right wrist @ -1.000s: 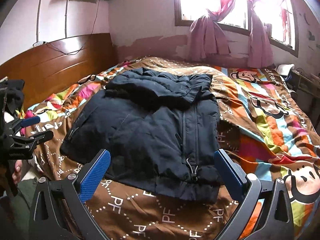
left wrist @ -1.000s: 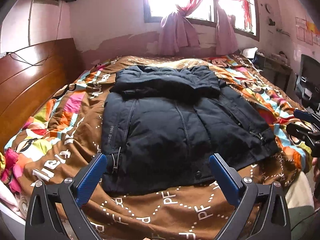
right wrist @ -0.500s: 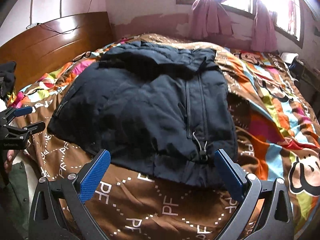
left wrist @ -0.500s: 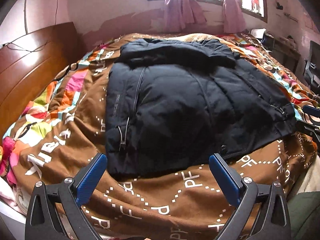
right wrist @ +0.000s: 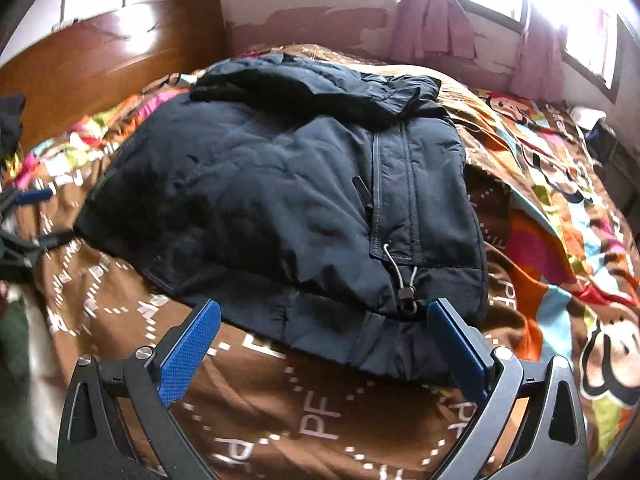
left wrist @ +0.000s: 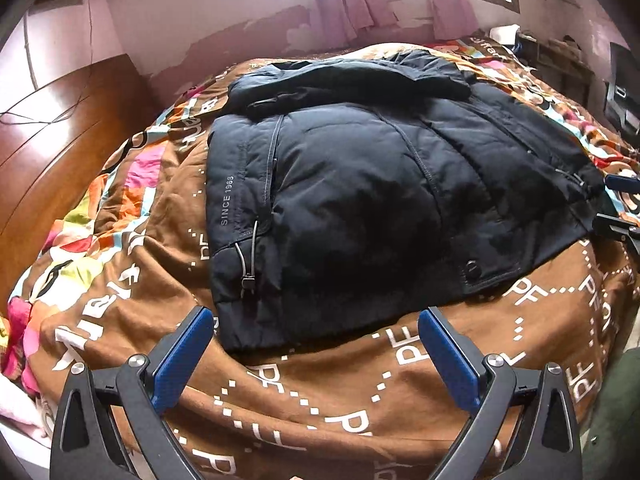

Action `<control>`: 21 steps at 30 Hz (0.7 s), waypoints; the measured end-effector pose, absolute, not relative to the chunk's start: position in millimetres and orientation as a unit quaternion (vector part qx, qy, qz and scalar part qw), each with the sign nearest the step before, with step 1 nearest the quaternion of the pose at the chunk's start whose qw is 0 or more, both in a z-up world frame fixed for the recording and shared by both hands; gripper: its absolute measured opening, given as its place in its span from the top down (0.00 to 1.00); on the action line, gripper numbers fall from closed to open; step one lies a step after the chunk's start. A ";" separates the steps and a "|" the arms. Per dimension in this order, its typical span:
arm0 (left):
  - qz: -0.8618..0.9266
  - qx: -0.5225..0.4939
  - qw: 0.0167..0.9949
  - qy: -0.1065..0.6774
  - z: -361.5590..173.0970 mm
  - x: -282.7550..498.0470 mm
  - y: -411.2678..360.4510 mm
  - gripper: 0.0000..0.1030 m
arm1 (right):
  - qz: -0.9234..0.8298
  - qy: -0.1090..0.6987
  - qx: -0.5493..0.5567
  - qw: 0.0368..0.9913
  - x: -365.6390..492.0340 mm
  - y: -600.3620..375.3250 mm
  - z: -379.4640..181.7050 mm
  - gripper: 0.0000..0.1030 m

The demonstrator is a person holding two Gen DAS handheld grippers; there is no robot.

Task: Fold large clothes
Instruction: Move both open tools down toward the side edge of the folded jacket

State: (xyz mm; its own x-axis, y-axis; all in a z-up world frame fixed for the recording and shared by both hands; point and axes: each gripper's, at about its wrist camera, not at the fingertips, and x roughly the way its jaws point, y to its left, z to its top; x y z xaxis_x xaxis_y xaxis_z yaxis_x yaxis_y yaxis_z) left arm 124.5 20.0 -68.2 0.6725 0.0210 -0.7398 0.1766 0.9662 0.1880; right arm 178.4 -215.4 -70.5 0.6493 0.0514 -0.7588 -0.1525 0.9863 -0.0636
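A dark navy padded jacket [left wrist: 360, 200] lies flat on the bed, its sleeves and hood folded onto the far part, hem toward me. My left gripper [left wrist: 316, 328] hovers open just short of the hem's left corner, where a drawcord toggle [left wrist: 249, 282] hangs. In the right wrist view the same jacket [right wrist: 280, 208] fills the middle. My right gripper [right wrist: 324, 320] is open, its blue pads [right wrist: 456, 340] reaching the hem's right corner beside another toggle [right wrist: 406, 294]. Nothing sits between either pair of fingers. Each gripper shows at the edge of the other's view.
A brown and multicoloured patterned quilt [left wrist: 320, 400] covers the bed. A wooden headboard [left wrist: 52, 140] stands on the left. Pink curtains [left wrist: 352, 0] hang at a bright window on the far wall. Furniture [left wrist: 624, 92] lines the right side.
Both grippers have moved forward and down toward the jacket's hem, which now looms larger. Both stayed open.
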 end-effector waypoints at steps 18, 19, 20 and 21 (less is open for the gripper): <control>-0.048 0.117 0.904 0.409 -74.7 125.3 31.8 0.00 | 0.038 0.432 -0.084 0.897 161.6 -228.7 -87.9 0.02; -0.047 0.121 0.904 0.408 -75.1 125.7 31.4 0.00 | 0.038 0.432 -0.089 0.897 162.9 -227.4 -88.4 0.02; -0.046 0.124 0.904 0.407 -75.3 126.1 30.7 0.00 | 0.038 0.433 -0.096 0.895 164.5 -225.4 -89.3 0.02; -0.045 0.126 0.904 0.406 -75.9 127.2 30.5 0.00 | 0.036 0.434 -0.106 0.894 166.5 -223.0 -90.3 0.02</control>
State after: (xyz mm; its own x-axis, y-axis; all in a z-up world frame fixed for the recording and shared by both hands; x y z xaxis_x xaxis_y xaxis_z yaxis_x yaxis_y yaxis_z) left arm 127.2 30.5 -75.9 0.6669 0.0212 -0.7449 0.1840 0.9640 0.1922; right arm 166.5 -223.0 -90.3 0.6198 -0.0270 -0.7843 -0.1566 0.9750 -0.1573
